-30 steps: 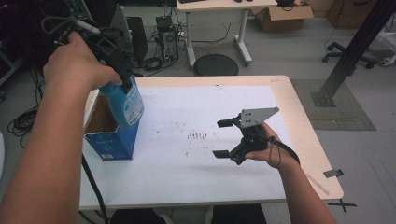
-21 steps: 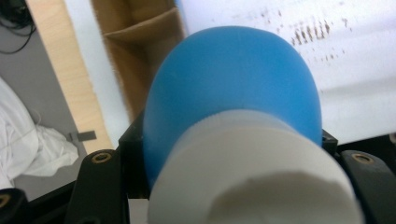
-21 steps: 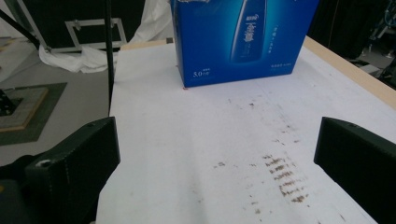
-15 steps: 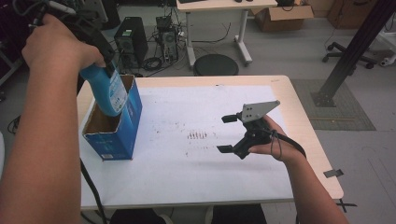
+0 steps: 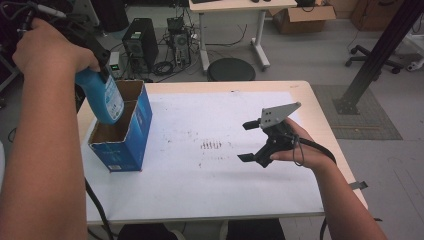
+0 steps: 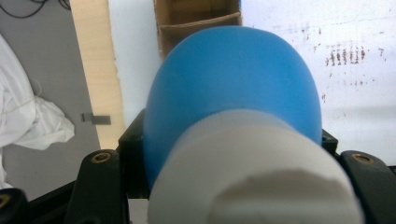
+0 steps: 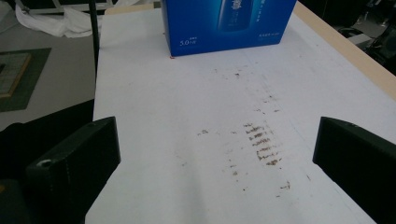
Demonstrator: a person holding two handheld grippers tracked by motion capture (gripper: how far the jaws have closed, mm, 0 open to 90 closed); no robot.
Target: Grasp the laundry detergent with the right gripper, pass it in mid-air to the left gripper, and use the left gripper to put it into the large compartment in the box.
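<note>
My left gripper (image 5: 97, 62) is clamped on a blue bottle (image 5: 104, 97), jaws pressing its shoulder on either side just under a broad white cap (image 6: 254, 172). The bottle is smooth, rounded plastic with a pale label on its side; I cannot read that label from the high view. It hangs tilted, its bottom over the open top of a blue box (image 5: 125, 132) that stands near the table's (image 5: 320, 107) far left corner, and I cannot tell whether bottle and box touch.

The box is tall and rectangular, glossy blue card outside, plain brown card inside, with a brown divider splitting it into two compartments. In the right gripper view its face (image 7: 229, 21) carries white print: I make out "5.0" with small characters after it at the lower left, and a line of tiny writing at the lower right that is too small to read.

My right gripper (image 5: 252, 141) sits toward the table's right edge, jaws wide apart with nothing between them, a grey three-cornered plate on top. A white sheet (image 5: 225, 180) covers the wooden tabletop, matte and marked in the middle with rows of short brown smudges (image 7: 261, 140).
</note>
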